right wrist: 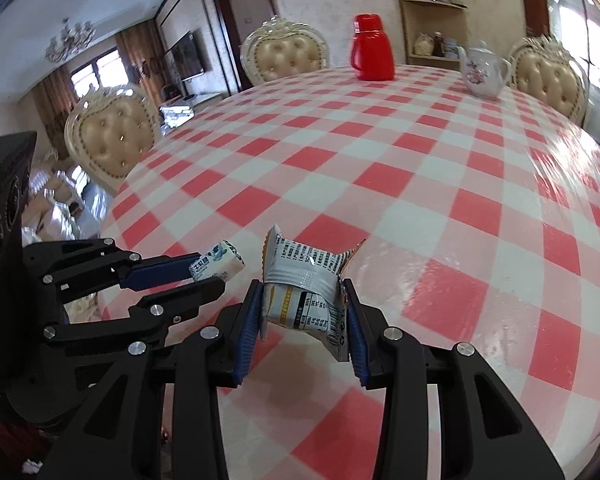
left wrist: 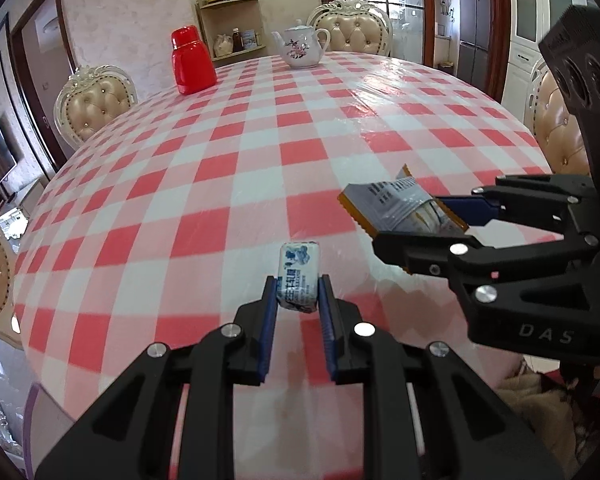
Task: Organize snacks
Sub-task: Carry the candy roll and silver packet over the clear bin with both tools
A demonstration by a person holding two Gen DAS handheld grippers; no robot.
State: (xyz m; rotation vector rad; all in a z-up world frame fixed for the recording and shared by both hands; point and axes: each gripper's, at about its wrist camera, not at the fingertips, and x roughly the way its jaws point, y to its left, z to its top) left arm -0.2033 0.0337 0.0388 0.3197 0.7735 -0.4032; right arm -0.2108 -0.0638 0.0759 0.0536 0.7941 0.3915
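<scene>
Left gripper [left wrist: 298,294] jaws clenched on a small white-blue snack [left wrist: 298,276]; right gripper [right wrist: 304,312] jaws grasping a silver packet [right wrist: 304,280], both near the tabletop [left wrist: 260,140] front edge.

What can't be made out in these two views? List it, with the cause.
- Small blue-and-white snack, left wrist view: near end hidden between the left gripper pads.
- Silver snack packet, right wrist view: print too small to read; front faces away.
- Shelf jars: labels too small.
- Table: near edge hidden by the grippers.
</scene>
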